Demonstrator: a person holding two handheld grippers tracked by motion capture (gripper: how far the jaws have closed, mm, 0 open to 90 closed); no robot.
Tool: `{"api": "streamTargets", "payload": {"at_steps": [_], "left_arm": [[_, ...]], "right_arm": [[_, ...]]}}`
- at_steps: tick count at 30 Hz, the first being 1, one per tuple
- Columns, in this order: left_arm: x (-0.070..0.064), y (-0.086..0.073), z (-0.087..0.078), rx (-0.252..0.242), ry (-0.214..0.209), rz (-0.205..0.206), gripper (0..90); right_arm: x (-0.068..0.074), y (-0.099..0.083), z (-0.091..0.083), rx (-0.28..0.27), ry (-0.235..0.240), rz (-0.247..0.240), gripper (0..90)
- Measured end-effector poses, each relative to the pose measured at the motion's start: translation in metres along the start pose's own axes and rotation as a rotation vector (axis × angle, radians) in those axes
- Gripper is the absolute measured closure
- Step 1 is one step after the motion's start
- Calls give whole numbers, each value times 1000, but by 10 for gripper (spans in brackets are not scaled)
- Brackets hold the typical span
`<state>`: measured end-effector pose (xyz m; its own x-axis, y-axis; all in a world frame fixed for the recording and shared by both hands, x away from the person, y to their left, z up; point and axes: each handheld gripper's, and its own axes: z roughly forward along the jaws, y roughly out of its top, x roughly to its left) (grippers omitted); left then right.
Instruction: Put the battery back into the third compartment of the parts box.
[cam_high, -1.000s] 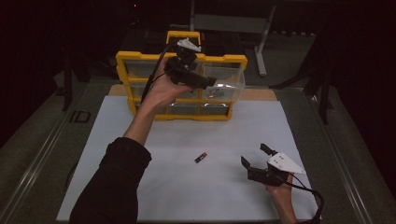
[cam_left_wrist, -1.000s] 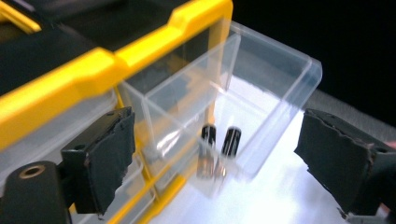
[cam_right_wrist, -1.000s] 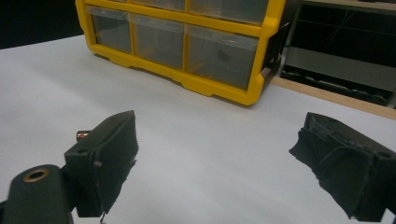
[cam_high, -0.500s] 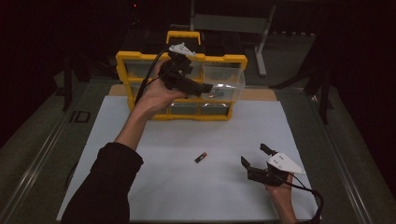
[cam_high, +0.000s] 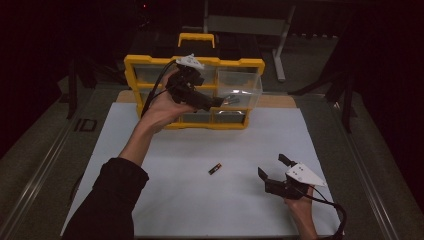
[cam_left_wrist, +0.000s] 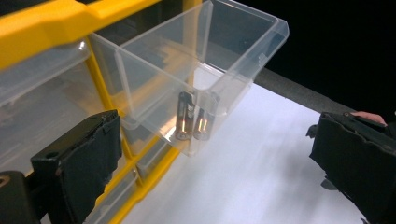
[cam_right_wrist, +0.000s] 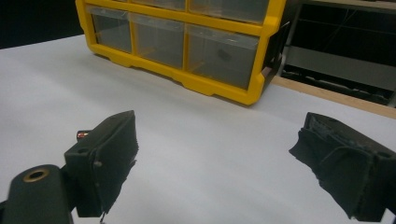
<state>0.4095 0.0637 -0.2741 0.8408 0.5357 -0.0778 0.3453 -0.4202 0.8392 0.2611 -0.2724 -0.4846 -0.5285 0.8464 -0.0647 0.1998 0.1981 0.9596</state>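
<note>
A yellow drawer organizer (cam_high: 148, 61) (cam_right_wrist: 212, 87) stands at the back of the white mat (cam_high: 165, 200). Its clear upper right drawer (cam_high: 241, 84) (cam_left_wrist: 187, 70) is pulled out, and two batteries (cam_left_wrist: 191, 122) lie at its front wall. My left gripper (cam_high: 216, 103) (cam_left_wrist: 219, 149) hovers open just in front of that drawer, nothing between its jaws. One loose battery (cam_high: 215, 169) (cam_right_wrist: 83, 134) lies on the mat. My right gripper (cam_high: 271, 166) (cam_right_wrist: 215, 158) rests open near the front right, to the right of the loose battery and apart from it.
The organizer's other drawers (cam_right_wrist: 159, 39) are shut. A wooden strip (cam_high: 277, 101) borders the mat's far edge, and a dark metal table frame (cam_high: 45, 165) runs along both sides. A cable (cam_high: 335, 212) trails from my right gripper.
My left gripper has dropped a little and drifted slightly left in front of the pulled-out drawer. The right gripper and the loose battery have stayed put.
</note>
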Motion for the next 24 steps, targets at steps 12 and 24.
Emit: {"api": "streamTargets", "payload": {"at_steps": [12,24], "left_arm": [[-5,-20,9,14,-28,1,26],[-10,-41,22,36,-45,2,27]], "right_arm": [[0,1,-1,-3,-2,3,116],[0,1,-1,-4,-3,7,116]]}}
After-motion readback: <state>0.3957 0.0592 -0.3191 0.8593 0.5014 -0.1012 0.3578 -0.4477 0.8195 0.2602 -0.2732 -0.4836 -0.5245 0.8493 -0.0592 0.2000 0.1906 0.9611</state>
